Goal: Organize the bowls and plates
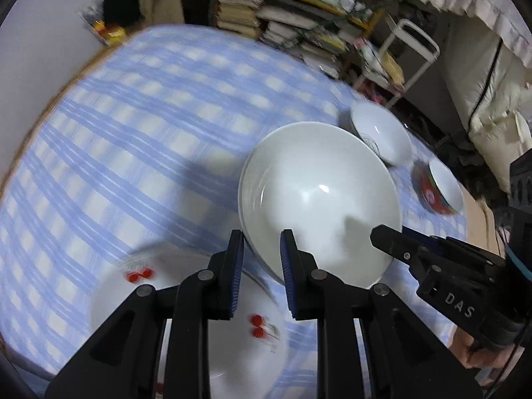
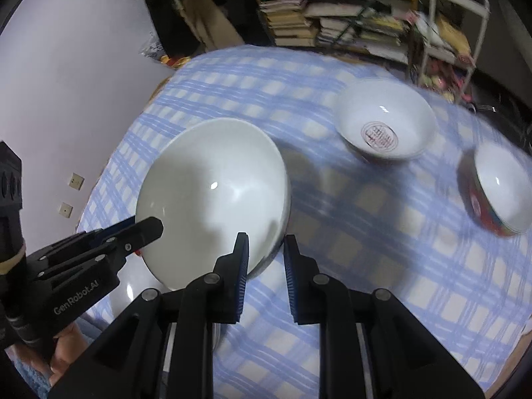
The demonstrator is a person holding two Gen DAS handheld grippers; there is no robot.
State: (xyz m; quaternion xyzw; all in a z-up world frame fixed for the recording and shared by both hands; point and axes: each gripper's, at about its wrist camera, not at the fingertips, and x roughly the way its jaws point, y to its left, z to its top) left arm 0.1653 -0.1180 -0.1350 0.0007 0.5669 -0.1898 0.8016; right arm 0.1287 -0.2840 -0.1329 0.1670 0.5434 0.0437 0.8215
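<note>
I am carrying the large white bowl (image 1: 319,196) above the table; it is sitting in the centre of the left wrist view and centre-left of the right wrist view, tilted with its inside towards both cameras. My left gripper (image 1: 261,252) is clamping the bowl's near rim, one blue pad outside the wall and one inside. My right gripper (image 2: 266,252) is pinching the opposite rim in the same way, the edge running between its narrow-set jaws. In each view the other gripper is reaching in from the side and biting the far edge.

Under the bowl, in the lower left of the left wrist view, a white plate with red cherries (image 1: 186,316) is lying on the blue checked tablecloth (image 1: 133,126), partly hidden behind my fingers.

Further out, in the right wrist view, a white bowl with a red seal mark (image 2: 387,123) is standing upper right of centre, and a red-sided bowl (image 2: 495,189) is sitting at the right edge, near the table's border. The two are well apart from each other and from what I am holding.

The cloth to the upper left in the left wrist view is lying open right up to the table's rounded edge (image 1: 40,116). Beyond the far edge, stacked books (image 2: 319,16) and a white metal rack (image 2: 459,16) are crowding in close.
</note>
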